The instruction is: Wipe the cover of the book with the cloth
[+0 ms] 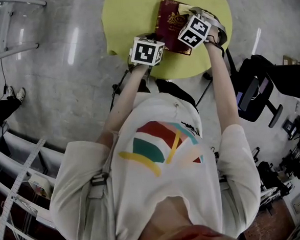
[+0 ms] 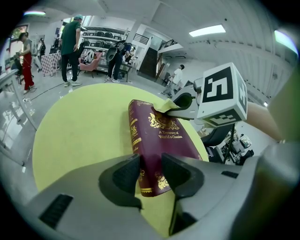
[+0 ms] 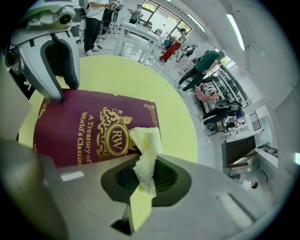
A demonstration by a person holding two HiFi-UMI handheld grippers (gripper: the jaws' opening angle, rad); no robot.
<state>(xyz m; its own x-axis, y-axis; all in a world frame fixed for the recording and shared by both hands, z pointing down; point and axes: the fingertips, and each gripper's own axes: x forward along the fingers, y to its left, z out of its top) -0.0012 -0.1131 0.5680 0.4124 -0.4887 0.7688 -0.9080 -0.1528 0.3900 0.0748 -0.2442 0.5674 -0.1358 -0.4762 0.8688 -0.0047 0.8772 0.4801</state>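
RIGHT GRIPPER ON THE COVER: The right gripper [image 3: 143,176] has its jaws pressed together on a bunched pale yellow cloth [image 3: 146,150]. The cloth's free end rests on the edge of a maroon hardback book with gold lettering [image 3: 79,126], just beside the gold crest stamped on the cover. The book lies flat, cover up. At its opposite end the left gripper [image 2: 151,176] straddles the near corner by the spine, its two dark pads pinching the book's thickness between them. The book sits toward the person's side of a round yellow-green table [image 2: 75,136]. Beyond the table, several people [image 2: 70,51] stand about a bright workshop.

The wiping step appears to be in hand: the cloth meets the cover at one end, and nearly all of the maroon surface stretches bare toward the left gripper. The next move seems to call for drawing the cloth along the cover with light downward pressure. The right gripper's pinch must hold so the small wad does not slip out, and the left gripper must hold the book against sliding. The wad is narrow, so several side-by-side passes look likely.
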